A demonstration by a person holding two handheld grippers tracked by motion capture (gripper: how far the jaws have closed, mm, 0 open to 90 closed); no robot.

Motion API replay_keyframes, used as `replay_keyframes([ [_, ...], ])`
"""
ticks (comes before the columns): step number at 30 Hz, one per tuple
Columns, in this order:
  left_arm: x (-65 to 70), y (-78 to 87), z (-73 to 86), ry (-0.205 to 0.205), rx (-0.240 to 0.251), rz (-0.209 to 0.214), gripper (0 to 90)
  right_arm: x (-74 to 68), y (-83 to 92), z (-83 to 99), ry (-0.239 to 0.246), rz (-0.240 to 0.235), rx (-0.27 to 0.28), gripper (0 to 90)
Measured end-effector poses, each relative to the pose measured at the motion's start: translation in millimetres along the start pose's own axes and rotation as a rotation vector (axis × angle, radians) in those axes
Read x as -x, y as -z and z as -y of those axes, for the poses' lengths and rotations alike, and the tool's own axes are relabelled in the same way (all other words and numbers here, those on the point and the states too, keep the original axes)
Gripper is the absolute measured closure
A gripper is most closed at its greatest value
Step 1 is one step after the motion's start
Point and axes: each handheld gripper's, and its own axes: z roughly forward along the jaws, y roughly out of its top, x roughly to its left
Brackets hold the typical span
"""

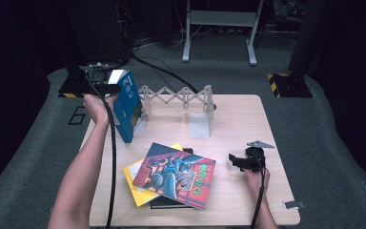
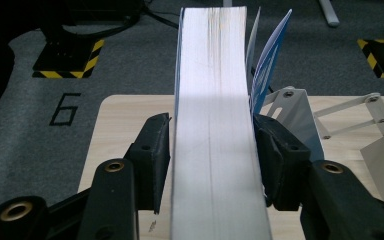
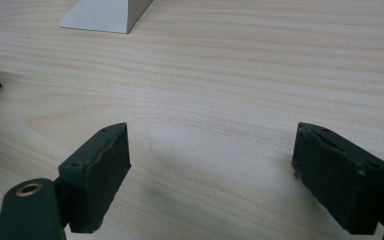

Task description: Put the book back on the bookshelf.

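Observation:
A thick blue book [image 1: 127, 107] stands upright at the table's back left, against the left end of a grey accordion book rack [image 1: 176, 98]. My left gripper [image 1: 116, 81] straddles its top from the left. In the left gripper view the book's page edge [image 2: 212, 75] runs between the jaws, with a thin dark gap at the left pad [image 2: 155, 150]; the blue cover fans out by the right pad. My right gripper [image 1: 232, 160] rests low over the wooden table [image 1: 238, 119] at the right. Its jaws [image 3: 210, 150] stand wide apart with only bare wood between them.
A colourful picture book [image 1: 176, 174] lies on a yellow book [image 1: 133, 176] and a dark one at the table's front middle. The rack's end plate [image 2: 300, 115] is just right of the blue book. A small grey clip [image 1: 294, 204] lies near the front right corner.

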Motion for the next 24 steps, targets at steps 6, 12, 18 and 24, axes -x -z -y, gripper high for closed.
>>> replay_keyframes([
  [6,-8.2,12.4,2.6,0.014,0.043,0.082,37.6,-0.2,0.0,0.0,0.000,0.001,0.000,14.8],
  [12,-5.3,30.1,8.1,-0.047,0.086,0.125,22.7,-0.6,-0.2,0.0,0.006,0.002,-0.002,14.8],
  [18,-4.7,40.4,14.7,-0.088,0.092,0.148,18.6,-0.6,-0.2,0.0,0.009,0.004,-0.002,14.8],
  [24,-5.9,45.5,23.7,-0.103,0.091,0.174,17.2,-0.8,-0.2,0.0,0.009,0.005,-0.004,14.8],
])
